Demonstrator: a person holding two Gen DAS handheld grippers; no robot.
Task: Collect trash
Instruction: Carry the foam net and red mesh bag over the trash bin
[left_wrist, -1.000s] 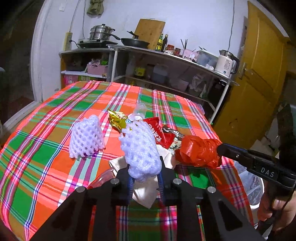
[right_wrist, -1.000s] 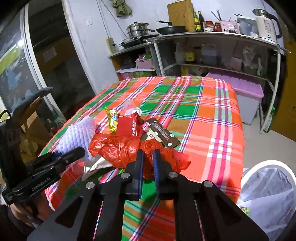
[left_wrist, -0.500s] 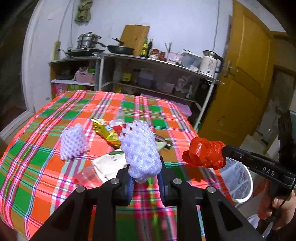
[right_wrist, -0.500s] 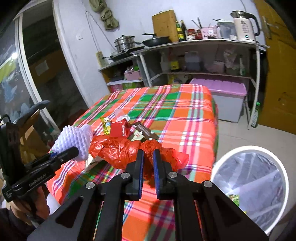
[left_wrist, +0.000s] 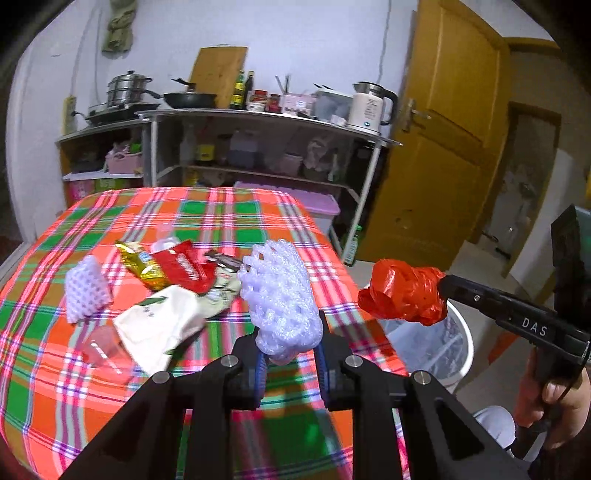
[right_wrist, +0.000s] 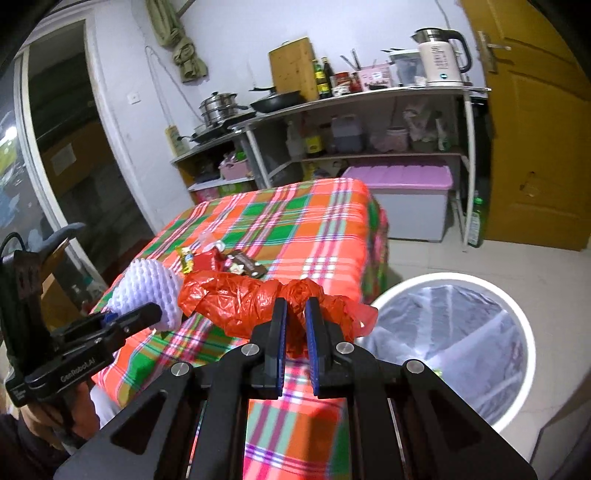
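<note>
My left gripper (left_wrist: 290, 341) is shut on a white foam fruit net (left_wrist: 280, 295) and holds it above the table's near edge; the net also shows in the right wrist view (right_wrist: 147, 291). My right gripper (right_wrist: 295, 314) is shut on a crumpled red plastic bag (right_wrist: 258, 302) and holds it in the air between the table and the white trash bin (right_wrist: 517, 314). The bag also shows in the left wrist view (left_wrist: 402, 291), with the bin (left_wrist: 461, 339) below it.
On the plaid tablecloth (left_wrist: 221, 214) lie a second foam net (left_wrist: 86, 288), a gold wrapper (left_wrist: 140, 262), a red packet (left_wrist: 184, 266), a white paper bag (left_wrist: 159, 325) and a clear cup (left_wrist: 99, 347). Kitchen shelves (left_wrist: 258, 147) and a yellow door (left_wrist: 443, 147) stand behind.
Both grippers have lifted their loads off the table and pulled back to the right. The red bag now hangs beside the table near the bin. The foam net has risen.
</note>
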